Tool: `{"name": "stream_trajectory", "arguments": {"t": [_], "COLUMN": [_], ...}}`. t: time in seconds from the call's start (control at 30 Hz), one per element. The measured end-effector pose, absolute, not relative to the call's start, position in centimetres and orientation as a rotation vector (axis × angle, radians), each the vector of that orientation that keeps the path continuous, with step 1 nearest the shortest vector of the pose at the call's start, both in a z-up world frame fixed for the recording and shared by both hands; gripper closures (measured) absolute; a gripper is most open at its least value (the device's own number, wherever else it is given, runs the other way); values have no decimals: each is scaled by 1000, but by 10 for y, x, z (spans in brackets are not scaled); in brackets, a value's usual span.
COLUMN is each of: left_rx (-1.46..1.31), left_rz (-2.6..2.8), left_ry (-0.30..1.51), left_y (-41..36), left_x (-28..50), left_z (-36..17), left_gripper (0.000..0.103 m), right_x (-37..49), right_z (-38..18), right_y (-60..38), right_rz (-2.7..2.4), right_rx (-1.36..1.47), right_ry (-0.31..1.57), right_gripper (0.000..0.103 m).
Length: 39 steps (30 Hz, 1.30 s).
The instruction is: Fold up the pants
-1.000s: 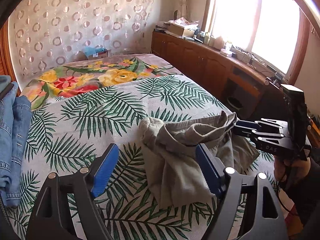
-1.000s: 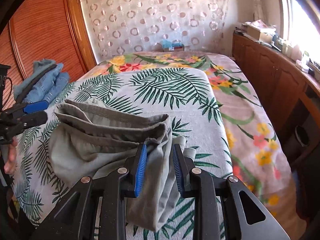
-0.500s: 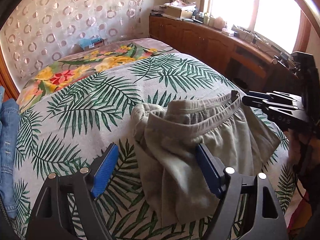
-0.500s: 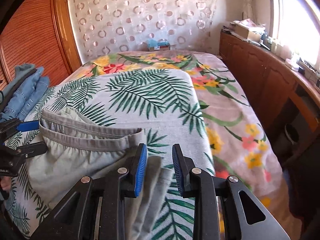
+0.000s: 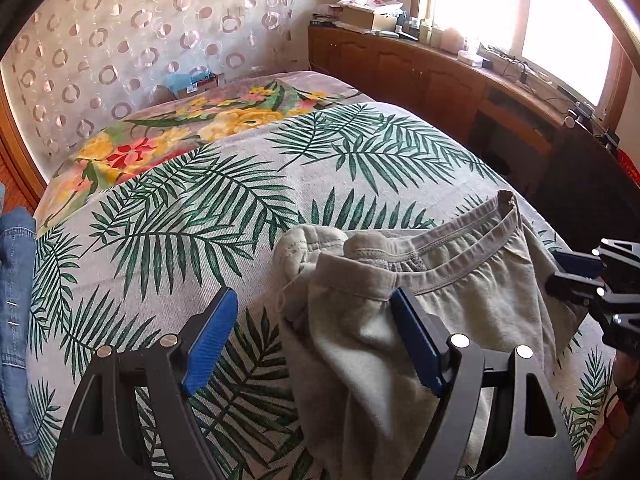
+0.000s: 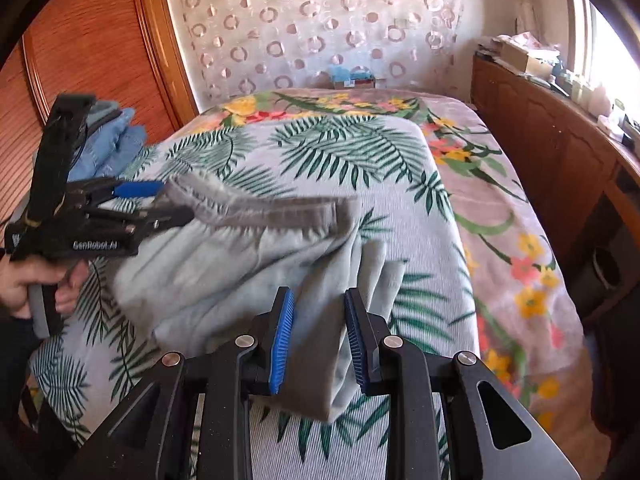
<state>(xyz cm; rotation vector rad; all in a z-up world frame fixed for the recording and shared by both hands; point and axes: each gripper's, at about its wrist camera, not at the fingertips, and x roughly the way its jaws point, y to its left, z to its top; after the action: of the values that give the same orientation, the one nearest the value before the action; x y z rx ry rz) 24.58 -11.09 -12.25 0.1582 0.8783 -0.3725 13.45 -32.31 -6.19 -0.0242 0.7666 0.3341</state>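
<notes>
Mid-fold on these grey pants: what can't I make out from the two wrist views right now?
- Legs of the pants: left wrist view, cut by the bottom edge and behind the left gripper.
- Waistband: right wrist view, motion-blurred; contact with the left gripper unclear.
- Jeans: left wrist view, cut by the left edge.
- Right gripper: left wrist view, cut by the right edge.

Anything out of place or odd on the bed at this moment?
Only the grey pants: bunched and rumpled on the palm-leaf bedspread, waistband twisted rather than flat. A fold of them sits between the right tongs. Nothing looks spilled or damaged.
</notes>
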Motion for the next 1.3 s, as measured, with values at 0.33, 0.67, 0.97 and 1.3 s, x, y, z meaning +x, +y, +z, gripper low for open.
{"name": "stream_trajectory", "arguments": {"t": [0.33, 0.67, 0.97, 1.3], "left_rx": [158, 150, 132, 145], "left_rz": [-369, -372, -412, -488], "left_ry": [884, 878, 818, 844], "left_y": [-112, -109, -84, -83], "left_x": [247, 243, 195, 156], "left_z": [-125, -123, -94, -106], "left_gripper": [23, 23, 23, 49], "right_x": [122, 98, 92, 86], "right_z": [-58, -61, -51, -58], "right_y": [-332, -342, -338, -334], "right_rz": [341, 277, 258, 282], "right_rx": [-41, -40, -18, -24], "right_ry": [791, 771, 730, 753], "right_gripper": [98, 100, 93, 80]}}
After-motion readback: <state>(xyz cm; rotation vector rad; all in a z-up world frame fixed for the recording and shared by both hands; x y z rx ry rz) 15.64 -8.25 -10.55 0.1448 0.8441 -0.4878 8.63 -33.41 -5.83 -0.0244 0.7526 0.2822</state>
